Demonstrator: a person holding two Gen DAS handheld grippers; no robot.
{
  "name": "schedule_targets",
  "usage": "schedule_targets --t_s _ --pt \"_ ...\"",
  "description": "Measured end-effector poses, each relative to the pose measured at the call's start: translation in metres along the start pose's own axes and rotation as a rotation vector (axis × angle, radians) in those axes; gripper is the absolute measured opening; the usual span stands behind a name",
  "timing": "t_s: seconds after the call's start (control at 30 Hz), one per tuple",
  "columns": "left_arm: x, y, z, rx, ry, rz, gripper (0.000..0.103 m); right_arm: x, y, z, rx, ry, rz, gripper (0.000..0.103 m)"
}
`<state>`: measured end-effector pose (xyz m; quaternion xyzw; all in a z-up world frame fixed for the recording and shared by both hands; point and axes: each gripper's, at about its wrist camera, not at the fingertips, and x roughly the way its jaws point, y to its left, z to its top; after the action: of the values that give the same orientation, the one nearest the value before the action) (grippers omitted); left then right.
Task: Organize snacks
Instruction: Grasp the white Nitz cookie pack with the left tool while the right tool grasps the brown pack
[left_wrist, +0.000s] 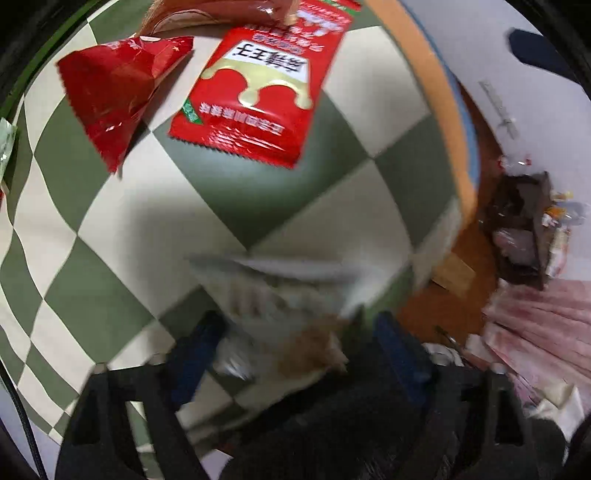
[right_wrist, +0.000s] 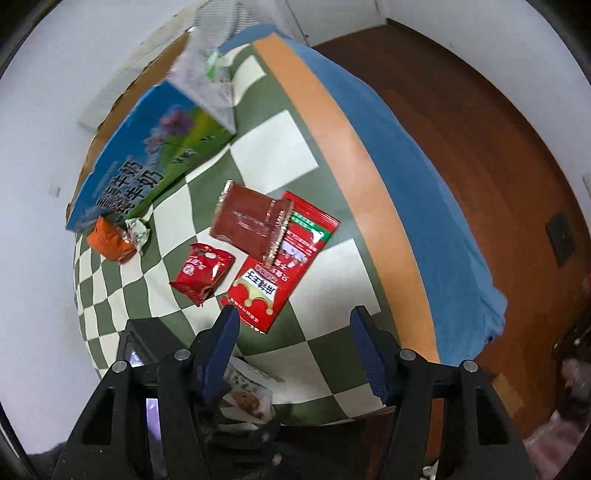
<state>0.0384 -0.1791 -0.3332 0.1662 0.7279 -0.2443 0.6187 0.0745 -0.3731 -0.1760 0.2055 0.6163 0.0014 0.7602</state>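
In the left wrist view a blurred white snack packet (left_wrist: 284, 306) with a brown picture sits between the blue pads of my left gripper (left_wrist: 295, 354); the motion blur hides whether the pads press it. Ahead lie a flat red packet (left_wrist: 255, 99) and a small crumpled red packet (left_wrist: 114, 92). In the right wrist view my right gripper (right_wrist: 295, 332) is open and empty above the checkered cloth (right_wrist: 317, 354). Before it lie the flat red packet (right_wrist: 273, 277), a dark red packet (right_wrist: 247, 221) overlapping it, the small red packet (right_wrist: 203, 273), an orange packet (right_wrist: 109, 240) and a pale green packet (right_wrist: 138, 230). The white packet (right_wrist: 245, 391) shows low in this view.
A blue printed box (right_wrist: 147, 158) lies open-sided at the far left of the table. The table's orange band (right_wrist: 354, 170) and blue edge (right_wrist: 424, 184) run along the right, with brown floor (right_wrist: 480, 129) beyond. A dark shelf of items (left_wrist: 524, 236) and pink fabric (left_wrist: 546, 332) stand off the table.
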Motion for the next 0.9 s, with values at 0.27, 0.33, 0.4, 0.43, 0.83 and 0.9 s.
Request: schedule_targets --t_s 0.27,0.33,0.4,0.43,0.83,0.9 --pt "-0.016 0.058 -0.012 -0.243 -0.059 0.014 0.053 0.021 0.037 0.035 -0.195 0.019 -0.053 0.066" --pt "-0.023 0.088 -0.019 -0.352 -0.074 0.006 0.053 0.032 0.051 0.047 -0.278 0.032 -0.089 0.066" --pt "-0.027 0.111 -0.021 -0.434 -0.083 0.001 0.053 0.051 0.069 0.062 -0.386 0.059 -0.125 0.066" --pt "-0.028 0.123 -0.022 -0.482 -0.086 -0.006 0.053 0.058 0.076 0.066 -0.426 0.070 -0.135 0.066" --pt "-0.050 0.166 0.004 -0.692 -0.167 -0.077 0.053 0.128 0.115 0.085 -0.654 0.203 -0.215 0.062" --pt "-0.048 0.164 0.008 -0.691 -0.167 -0.095 0.053 0.123 0.100 0.099 -0.478 0.185 -0.126 0.062"
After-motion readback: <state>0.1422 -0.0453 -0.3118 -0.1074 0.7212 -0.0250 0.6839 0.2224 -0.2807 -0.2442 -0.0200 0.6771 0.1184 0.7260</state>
